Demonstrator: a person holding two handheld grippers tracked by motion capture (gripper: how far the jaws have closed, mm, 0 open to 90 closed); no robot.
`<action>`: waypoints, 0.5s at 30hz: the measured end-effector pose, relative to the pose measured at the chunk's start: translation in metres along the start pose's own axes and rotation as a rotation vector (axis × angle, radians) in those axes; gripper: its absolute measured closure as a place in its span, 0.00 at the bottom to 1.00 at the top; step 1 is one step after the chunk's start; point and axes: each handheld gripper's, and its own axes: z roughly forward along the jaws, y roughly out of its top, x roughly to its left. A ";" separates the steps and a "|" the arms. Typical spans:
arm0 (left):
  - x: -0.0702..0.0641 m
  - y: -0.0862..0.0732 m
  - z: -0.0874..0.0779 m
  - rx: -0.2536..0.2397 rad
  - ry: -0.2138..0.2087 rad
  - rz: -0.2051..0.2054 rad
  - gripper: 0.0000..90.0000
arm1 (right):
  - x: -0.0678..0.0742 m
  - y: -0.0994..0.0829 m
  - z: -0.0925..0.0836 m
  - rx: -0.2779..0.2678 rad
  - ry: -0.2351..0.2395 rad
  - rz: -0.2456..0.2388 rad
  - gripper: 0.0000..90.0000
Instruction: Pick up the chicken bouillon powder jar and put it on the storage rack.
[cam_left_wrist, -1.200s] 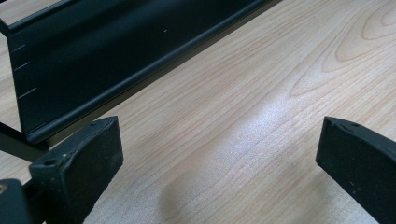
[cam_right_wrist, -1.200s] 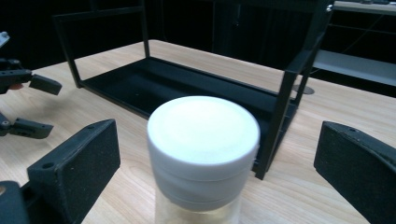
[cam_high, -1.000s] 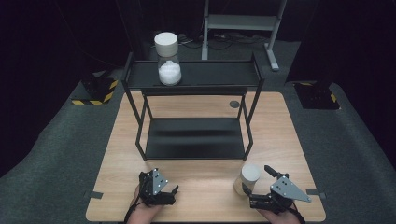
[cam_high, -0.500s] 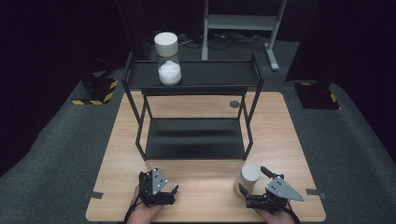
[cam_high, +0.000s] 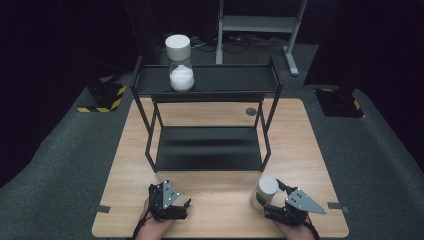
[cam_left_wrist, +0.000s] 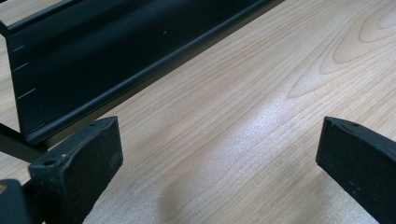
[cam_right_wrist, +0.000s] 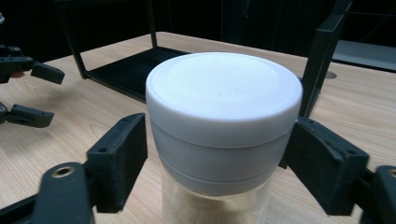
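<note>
- We see our left gripper from behind its two black jaws, which rise from the bottom corners and stand wide apart with nothing between them.
- Below and between them lies the wooden table, pale with a clear grain and a soft sheen near the middle.
- The black shelf of the rack crosses the upper left at a slant, its raised front edge resting just above the tabletop.
- The left jaw's tip sits near that shelf's corner; whether they touch we cannot tell.

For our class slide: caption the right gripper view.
Right gripper closing on the white lid of a jar on the wooden table.
</note>
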 end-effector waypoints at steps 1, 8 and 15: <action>0.000 0.000 0.000 0.000 0.000 -0.002 0.01 | 0.000 0.000 0.000 -0.001 0.002 -0.003 0.28; 0.000 0.000 0.000 0.000 0.000 0.000 0.01 | 0.000 -0.004 0.002 -0.002 -0.001 -0.012 0.37; 0.001 0.000 0.000 0.000 -0.004 0.002 0.01 | 0.000 -0.007 0.002 -0.012 -0.002 -0.014 0.38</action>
